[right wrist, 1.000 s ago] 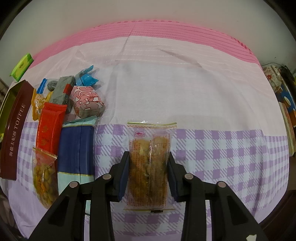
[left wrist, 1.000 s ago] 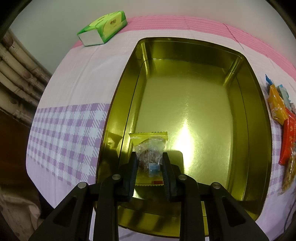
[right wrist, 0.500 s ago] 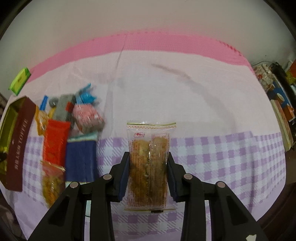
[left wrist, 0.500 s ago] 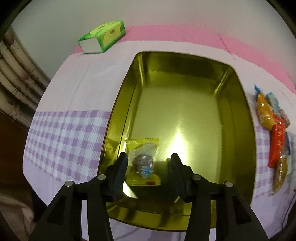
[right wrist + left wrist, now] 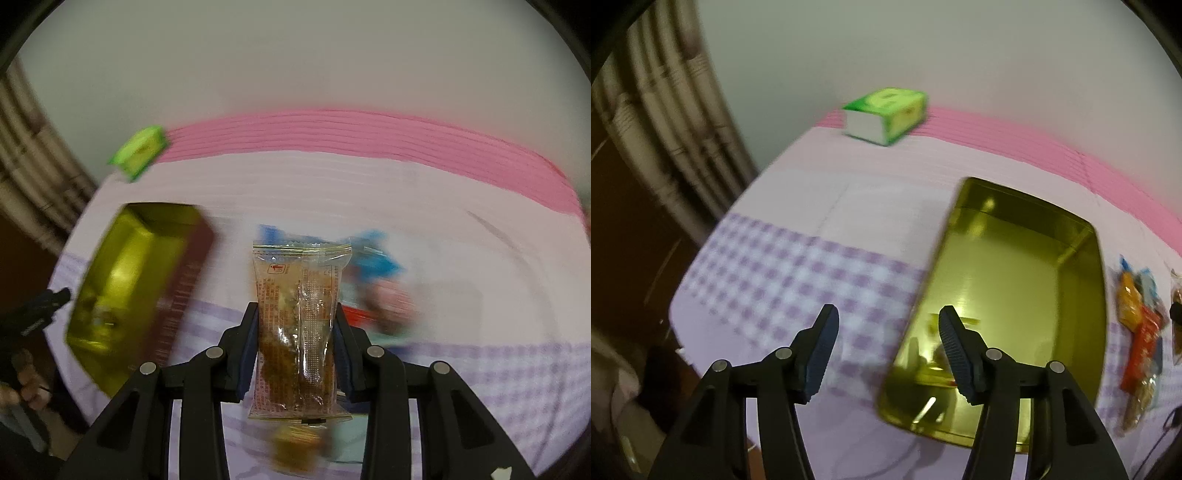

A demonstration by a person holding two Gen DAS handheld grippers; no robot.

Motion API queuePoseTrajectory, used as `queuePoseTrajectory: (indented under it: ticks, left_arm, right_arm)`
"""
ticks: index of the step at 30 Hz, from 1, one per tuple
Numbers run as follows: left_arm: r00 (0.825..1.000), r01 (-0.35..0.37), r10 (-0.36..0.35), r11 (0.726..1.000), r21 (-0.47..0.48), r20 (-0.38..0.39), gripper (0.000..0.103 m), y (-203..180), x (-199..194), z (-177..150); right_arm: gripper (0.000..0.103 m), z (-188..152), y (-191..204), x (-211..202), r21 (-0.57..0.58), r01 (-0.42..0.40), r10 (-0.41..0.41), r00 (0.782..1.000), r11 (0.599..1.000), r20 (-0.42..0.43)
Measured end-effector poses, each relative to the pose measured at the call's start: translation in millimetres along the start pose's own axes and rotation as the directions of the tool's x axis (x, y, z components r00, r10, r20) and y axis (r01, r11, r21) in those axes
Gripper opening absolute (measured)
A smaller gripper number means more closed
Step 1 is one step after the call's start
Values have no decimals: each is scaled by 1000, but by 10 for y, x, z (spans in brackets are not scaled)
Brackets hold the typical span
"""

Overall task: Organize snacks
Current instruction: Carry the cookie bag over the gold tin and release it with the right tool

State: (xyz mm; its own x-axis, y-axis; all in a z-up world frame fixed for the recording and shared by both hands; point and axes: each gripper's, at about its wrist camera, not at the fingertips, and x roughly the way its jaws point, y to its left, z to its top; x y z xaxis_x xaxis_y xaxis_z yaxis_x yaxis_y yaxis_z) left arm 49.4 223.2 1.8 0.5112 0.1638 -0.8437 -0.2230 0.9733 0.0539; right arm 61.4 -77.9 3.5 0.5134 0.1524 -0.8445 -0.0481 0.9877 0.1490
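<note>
The right hand-held gripper [image 5: 295,347] pinches a clear rectangular snack packet [image 5: 299,325], while the empty left hand-held gripper [image 5: 886,350] is opening beside the gold metal tin [image 5: 1015,295], which holds what looks like a blurred wrapper.

Clear brown-snack packet [image 5: 301,325] upright, lifted; gold tin [image 5: 1015,280] open beside blurred snack pile [image 5: 1141,332].

Plain off-white wall [image 5: 923,48] behind, table w/ pink-striped and purple-check cloth [image 5: 798,258], beige ribbed curtain [image 5: 661,122] at left, dark wood furniture [image 5: 624,240] below it

Two downward wrist views, shared tin [image 5: 1027,280]
</note>
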Motion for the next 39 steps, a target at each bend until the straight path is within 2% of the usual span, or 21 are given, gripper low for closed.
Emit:
queuePoseTrajectory:
  ticks: [7,13,18,26,39]
  left_arm:
    - [998,-57,53,993,-105,-35,57,371,16,-111]
    - [996,-81,77,989,-123,-39,57,446,-16,-170]
    - [997,-74,70,991,-108,-43,58,422,-1,-174]
    - [997,-57,51,993,-107,-50,60,399,14,-168]
    - [998,-47,42,995,-92,-55,61,337,24,-174]
  right_arm:
    - [34,185,893,191,-104,-137,135,990,985,-29]
    - [34,107,1410,523,-132,-215,200,972,968,-123]
    - [34,9,1613,751,-168,-202,173,969,965,-174]
    - [34,-76,1636,940,-200,-155,115,973,967,-201]
    - [34,-92,1617,1006,-303,-29,-19,988,952,-154]
